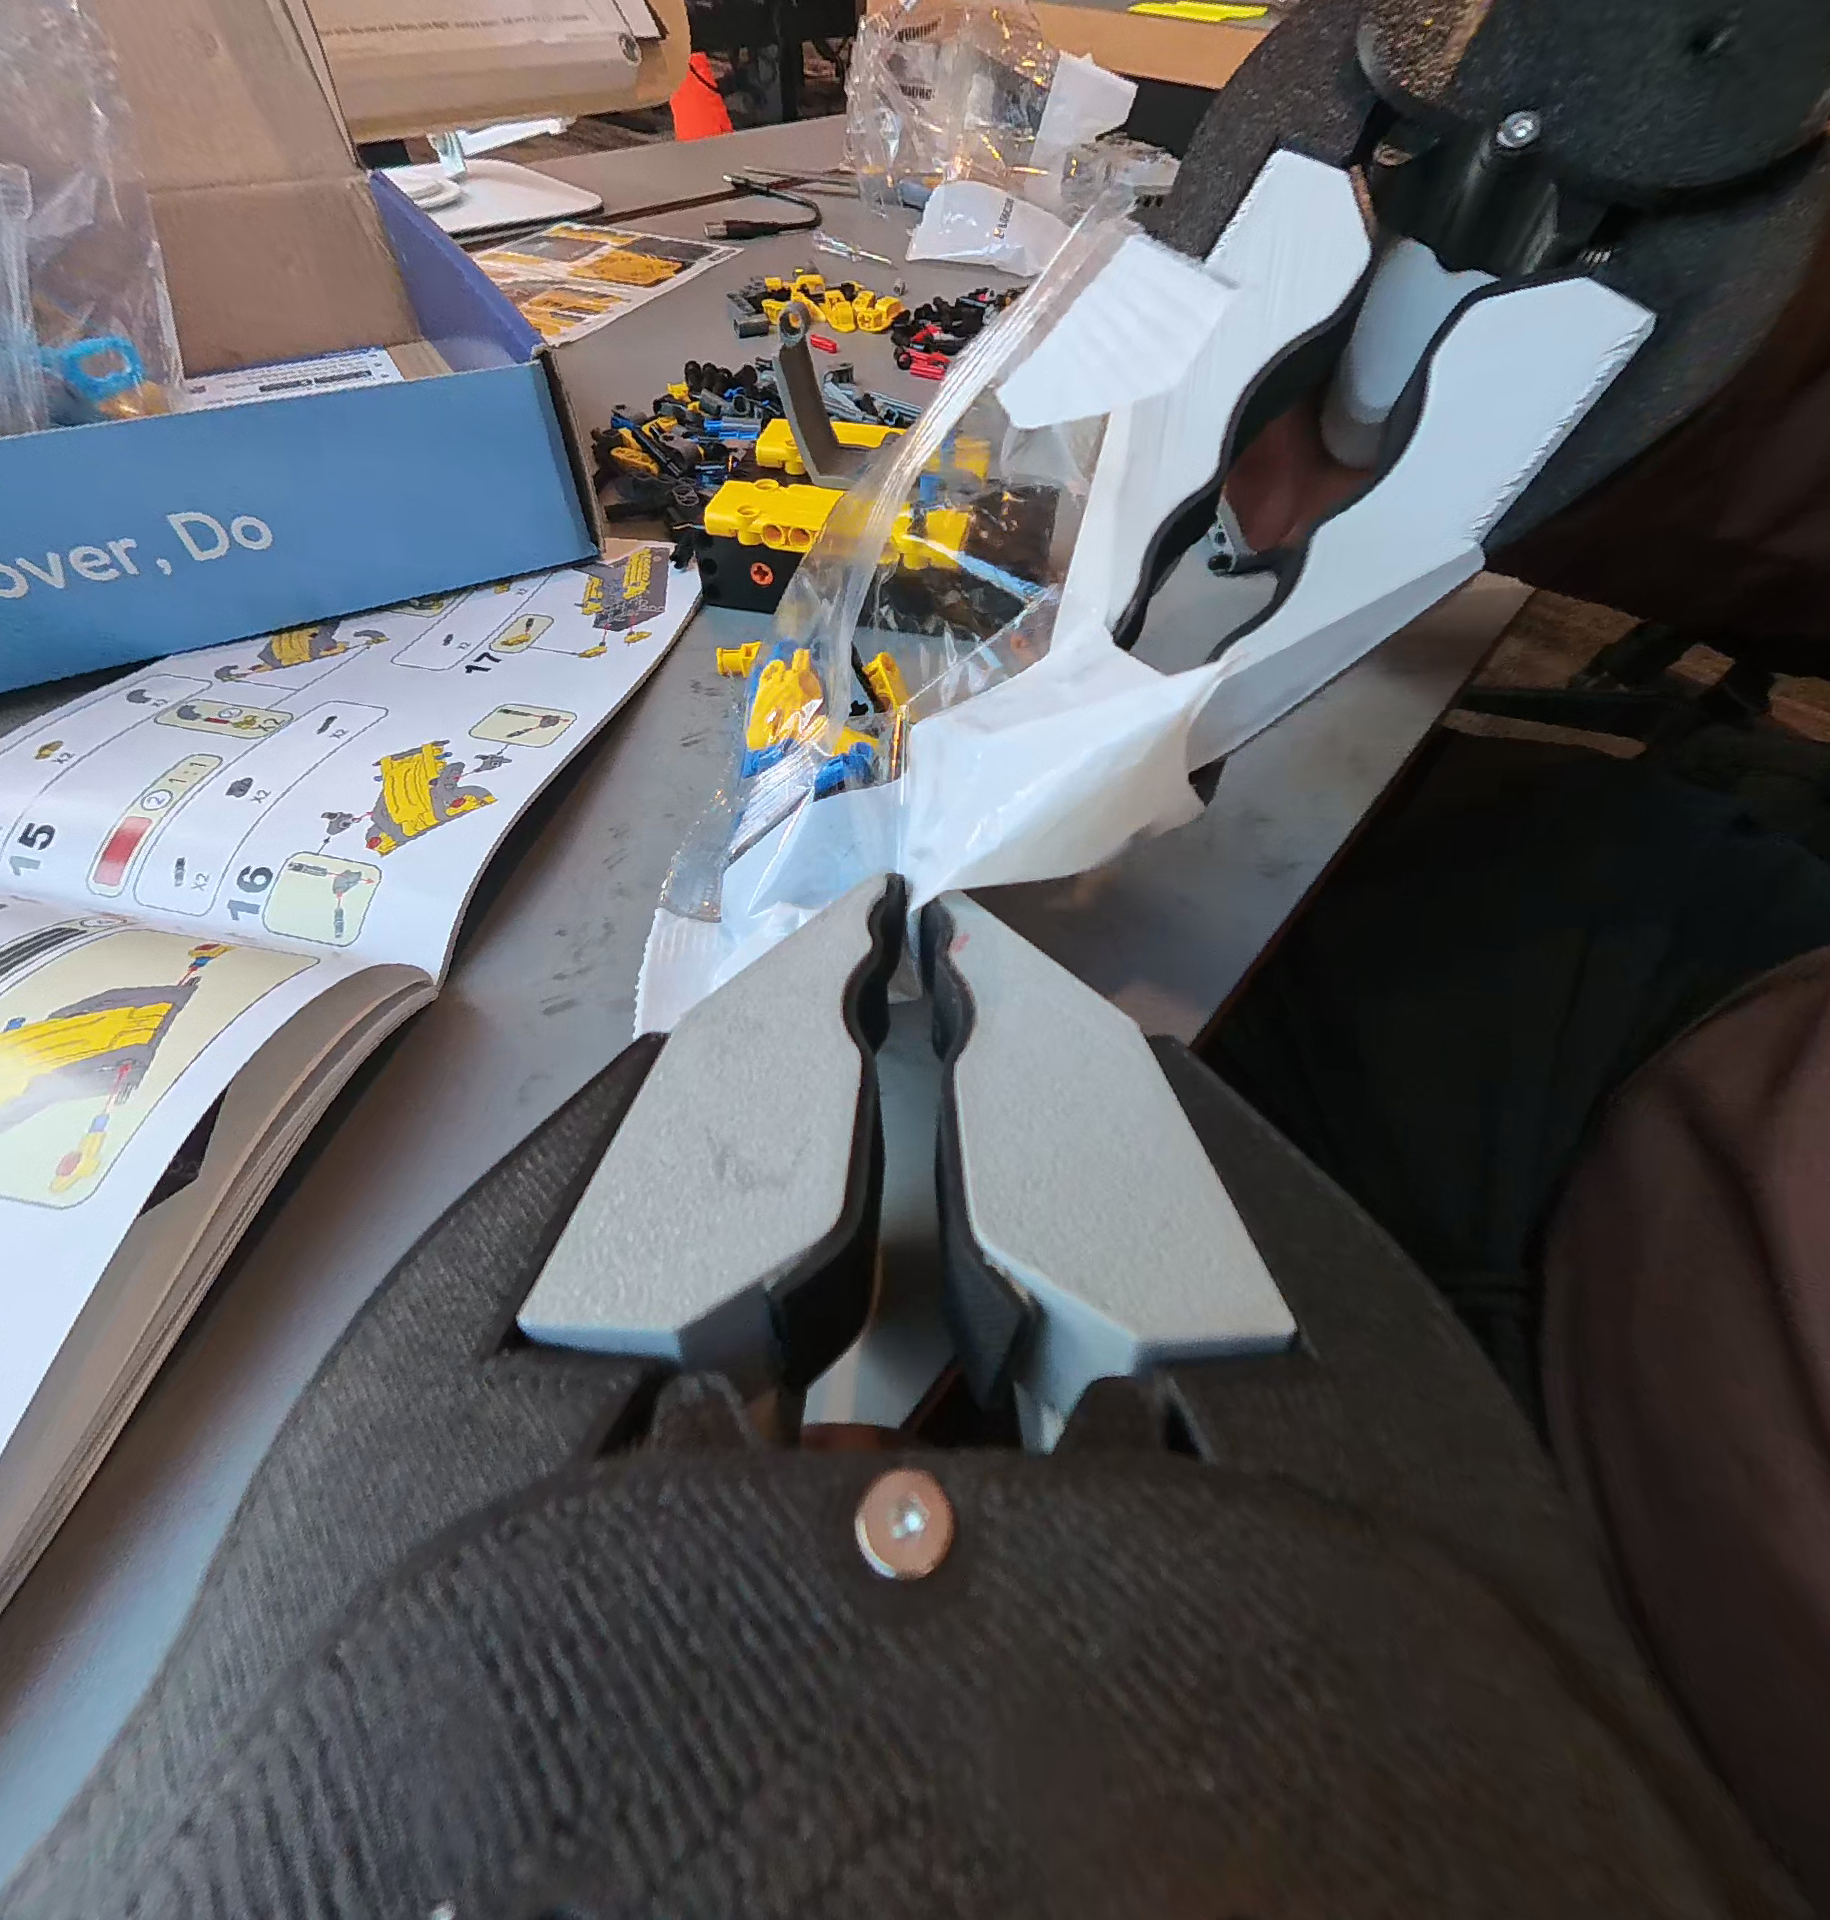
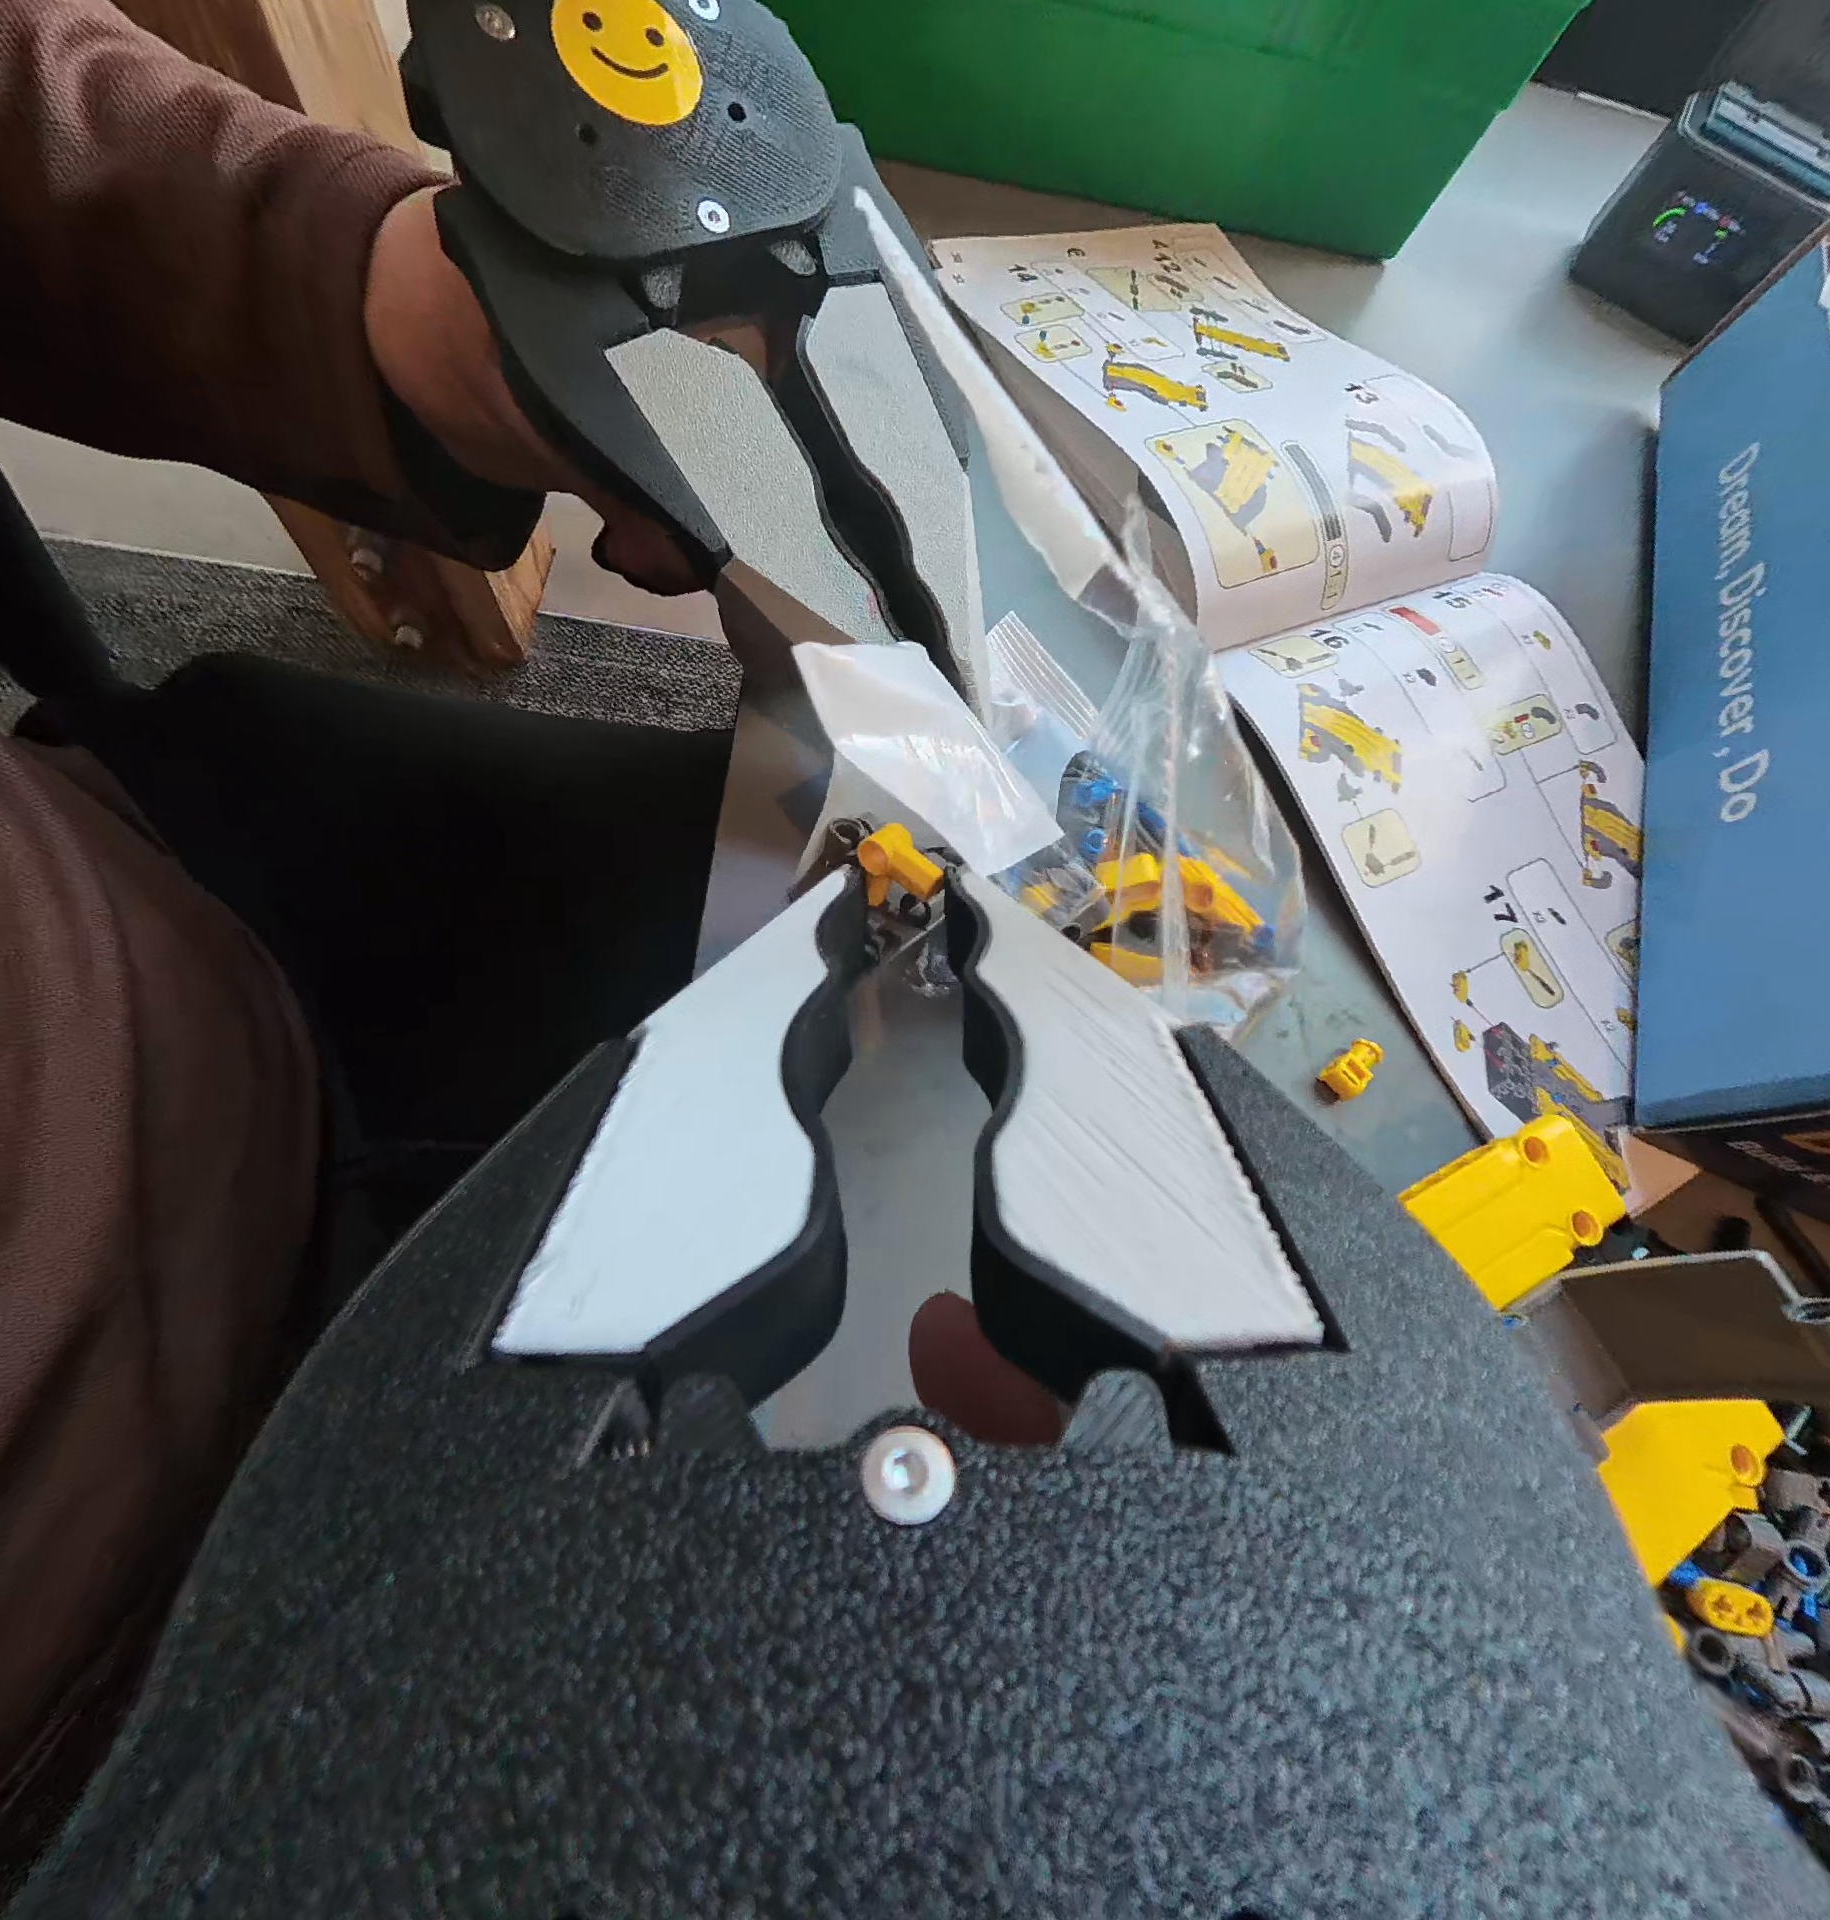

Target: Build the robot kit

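Grey tabletop (image 1: 599,977) edge close; left claw (image 1: 909,902) clenched on plastic bag (image 1: 838,665), right claw (image 2: 895,896) released beside it, booklet (image 1: 215,852) crowding left.

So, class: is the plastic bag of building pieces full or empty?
Partly full: yellow and blue pieces sit low in the clear plastic bag; its upper part hangs slack.

Grey table (image 1: 578,987) bearing an open booklet (image 1: 267,810) of assembly diagrams, its far page curling against a blue box (image 1: 267,540) with raised cardboard flaps. Beyond the box's corner, a pile of bricks (image 1: 786,416), yellow, black and blue, with a grey angled piece standing among them. Farther back: a printed sheet (image 1: 599,270), a black cable (image 1: 776,213), crumpled clear bags (image 1: 952,125). Right view: lone yellow piece (image 2: 1349,1068) beside the booklet; green bin (image 2: 1150,104); dark device (image 2: 1711,208) with lit screen
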